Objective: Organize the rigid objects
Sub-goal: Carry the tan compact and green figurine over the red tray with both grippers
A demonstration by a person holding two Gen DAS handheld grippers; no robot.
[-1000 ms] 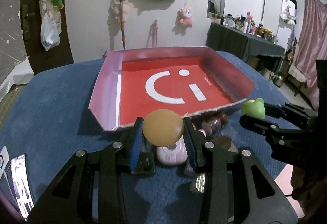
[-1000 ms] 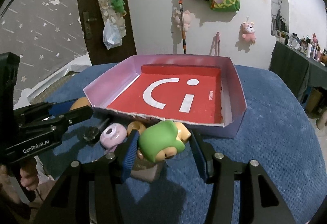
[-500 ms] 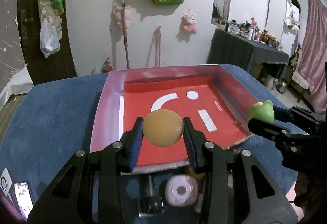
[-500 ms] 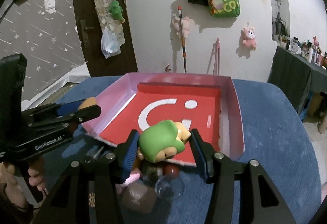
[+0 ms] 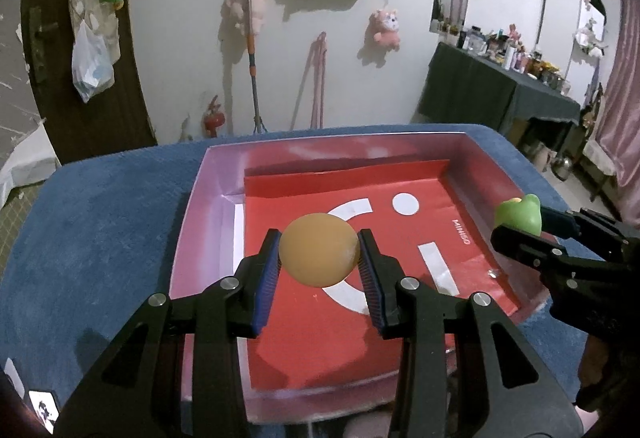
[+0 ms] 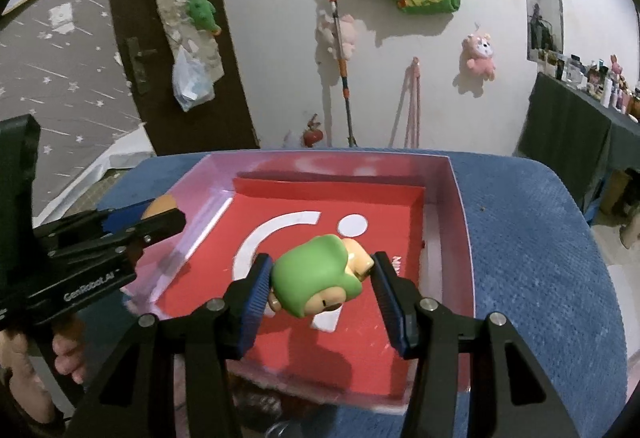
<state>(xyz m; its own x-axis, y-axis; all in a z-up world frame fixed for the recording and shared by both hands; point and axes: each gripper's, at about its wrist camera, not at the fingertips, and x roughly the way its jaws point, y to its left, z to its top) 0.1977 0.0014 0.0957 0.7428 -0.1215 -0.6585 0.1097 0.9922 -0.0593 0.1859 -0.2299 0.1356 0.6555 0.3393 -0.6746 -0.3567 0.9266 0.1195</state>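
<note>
Toys both hang over the red tray (image 5: 472, 180): we lower before letting go, left gripper (image 5: 319, 258) clamping the tan ball (image 5: 319, 255), right gripper (image 6: 320, 278) clamping the green figure (image 6: 316, 276) (well apart).

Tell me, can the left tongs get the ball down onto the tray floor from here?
Probably yes. The left tongs hold the ball over the open tray, with bare red floor beneath. The right tongs, holding the green toy, hang off to the side.
</note>
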